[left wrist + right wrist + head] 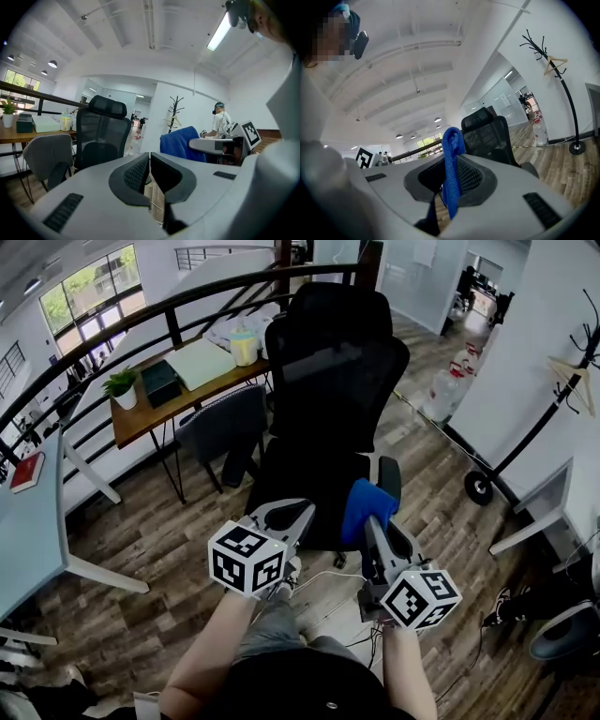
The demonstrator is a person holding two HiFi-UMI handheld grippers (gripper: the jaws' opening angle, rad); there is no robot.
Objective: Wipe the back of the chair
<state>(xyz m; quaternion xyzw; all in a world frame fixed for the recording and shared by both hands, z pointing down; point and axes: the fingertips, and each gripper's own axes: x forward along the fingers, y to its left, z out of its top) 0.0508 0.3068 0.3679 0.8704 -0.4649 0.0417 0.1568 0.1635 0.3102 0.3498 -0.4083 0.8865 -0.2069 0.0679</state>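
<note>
The black office chair (pixel 330 381) stands just ahead on the wooden floor, seat nearest, with its tall mesh back and headrest rising on the far side. Neither gripper touches it yet. It is probably the heavy but unsteady piece here. A chair of this kind usually swivels and rolls, and the mesh will likely give under pressure, so a firm wipe could push it away. The rigid frame at the edge of the back or the armrest (pixel 389 474) looks like the sensible place to steady it. The left gripper (pixel 150 161) is held low and near, to the left of the seat, with its jaws pressed together on nothing, so it is free for that bracing. The right gripper (pixel 447 173) sits near and right of the seat, jaws pinching a blue cloth (pixel 451 159) — a fold stands up above the pads and a tail hangs below them. The cloth looks soft, light and limp. It will drape over the mesh easily but could bunch up or slip out if dragged hard, so the bite across its doubled middle seems the right hold — it leaves enough loose cloth to press flat against the back.
</note>
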